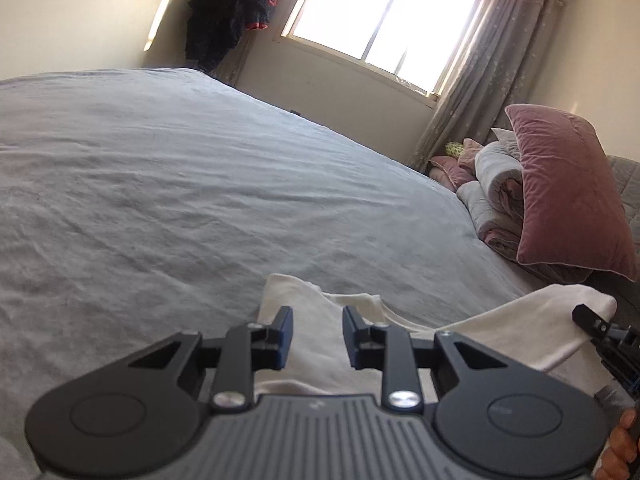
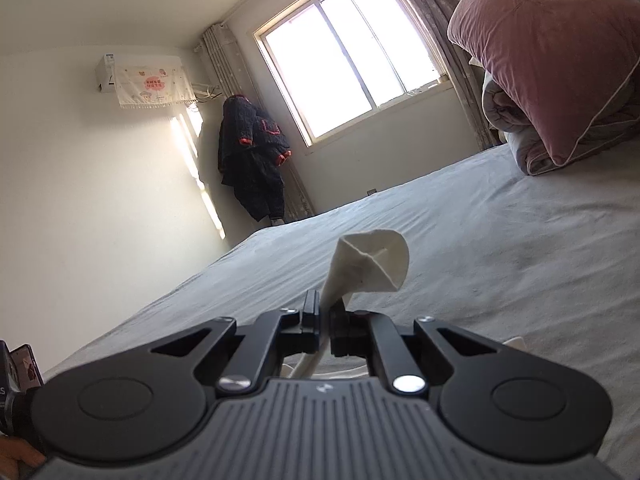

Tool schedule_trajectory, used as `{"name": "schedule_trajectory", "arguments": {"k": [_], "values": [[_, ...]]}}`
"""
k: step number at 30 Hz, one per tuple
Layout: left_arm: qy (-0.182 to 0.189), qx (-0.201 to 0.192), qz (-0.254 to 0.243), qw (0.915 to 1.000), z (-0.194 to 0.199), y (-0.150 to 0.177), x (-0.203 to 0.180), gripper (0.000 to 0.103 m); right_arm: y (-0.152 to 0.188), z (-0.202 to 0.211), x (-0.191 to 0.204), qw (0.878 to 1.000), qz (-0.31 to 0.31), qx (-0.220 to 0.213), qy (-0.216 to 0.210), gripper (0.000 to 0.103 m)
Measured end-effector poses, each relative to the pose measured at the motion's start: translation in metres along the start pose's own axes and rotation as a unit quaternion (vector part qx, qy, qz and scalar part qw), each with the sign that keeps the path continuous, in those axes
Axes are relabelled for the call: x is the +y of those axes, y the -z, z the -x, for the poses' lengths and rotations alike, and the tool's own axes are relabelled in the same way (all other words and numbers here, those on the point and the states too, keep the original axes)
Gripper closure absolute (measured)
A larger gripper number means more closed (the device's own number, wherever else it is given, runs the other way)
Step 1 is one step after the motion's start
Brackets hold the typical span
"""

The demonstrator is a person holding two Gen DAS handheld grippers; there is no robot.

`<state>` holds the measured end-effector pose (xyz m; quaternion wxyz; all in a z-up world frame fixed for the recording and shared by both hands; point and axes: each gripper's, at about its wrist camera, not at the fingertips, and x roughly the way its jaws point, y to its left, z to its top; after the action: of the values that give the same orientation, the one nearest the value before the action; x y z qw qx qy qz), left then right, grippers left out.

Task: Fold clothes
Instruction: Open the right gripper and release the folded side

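A cream-white garment (image 1: 320,344) lies on the grey bed sheet (image 1: 180,200), directly under and ahead of my left gripper (image 1: 317,334). The left gripper is open and empty, its fingers over the cloth. My right gripper (image 2: 325,322) is shut on a corner of the same garment (image 2: 372,268), which stands up in a cone above its fingertips. The right gripper also shows at the right edge of the left wrist view (image 1: 600,330), holding the lifted part of the garment (image 1: 520,328).
A pink velvet pillow (image 1: 568,192) leans on folded grey and pink quilts (image 1: 496,196) at the head of the bed; it also shows in the right wrist view (image 2: 552,52). A window (image 2: 352,52), curtains and dark hanging clothes (image 2: 252,160) are beyond the bed's far edge.
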<state>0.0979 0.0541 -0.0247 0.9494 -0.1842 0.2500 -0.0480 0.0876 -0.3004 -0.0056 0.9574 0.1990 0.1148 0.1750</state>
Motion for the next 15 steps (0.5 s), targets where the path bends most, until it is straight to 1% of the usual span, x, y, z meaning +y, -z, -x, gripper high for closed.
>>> {"name": "schedule_trajectory", "arguments": {"k": [4,5,7,9,10,12,14,15], "values": [[0.010,0.019,-0.030,0.9993,-0.018,0.011,-0.010,0.076,-0.008,-0.005,-0.002,0.998,0.053,0.039,0.006,0.096],[0.005,0.028,-0.038,0.9989,-0.022,0.014,-0.011,0.076,-0.007,-0.006,-0.004,0.996,0.073,0.057,0.006,0.096],[0.002,0.043,-0.049,0.9979,-0.030,0.021,-0.009,0.077,-0.004,-0.010,-0.012,0.991,0.090,0.099,0.009,0.096],[-0.002,0.051,-0.069,0.9963,-0.034,0.028,-0.006,0.080,0.005,-0.015,-0.023,0.982,0.099,0.160,0.008,0.096],[-0.003,0.053,-0.079,0.9955,-0.035,0.031,-0.005,0.082,0.010,-0.018,-0.026,0.975,0.113,0.190,0.007,0.096],[0.001,0.058,-0.085,0.9947,-0.034,0.029,-0.004,0.082,0.021,-0.024,-0.032,0.959,0.143,0.245,0.008,0.096],[0.003,0.065,-0.088,0.9940,-0.032,0.026,-0.004,0.082,0.029,-0.024,-0.034,0.947,0.165,0.276,0.012,0.089],[0.004,0.062,-0.088,0.9942,-0.030,0.024,-0.005,0.082,0.029,-0.020,-0.034,0.947,0.165,0.275,0.009,0.081]]}}
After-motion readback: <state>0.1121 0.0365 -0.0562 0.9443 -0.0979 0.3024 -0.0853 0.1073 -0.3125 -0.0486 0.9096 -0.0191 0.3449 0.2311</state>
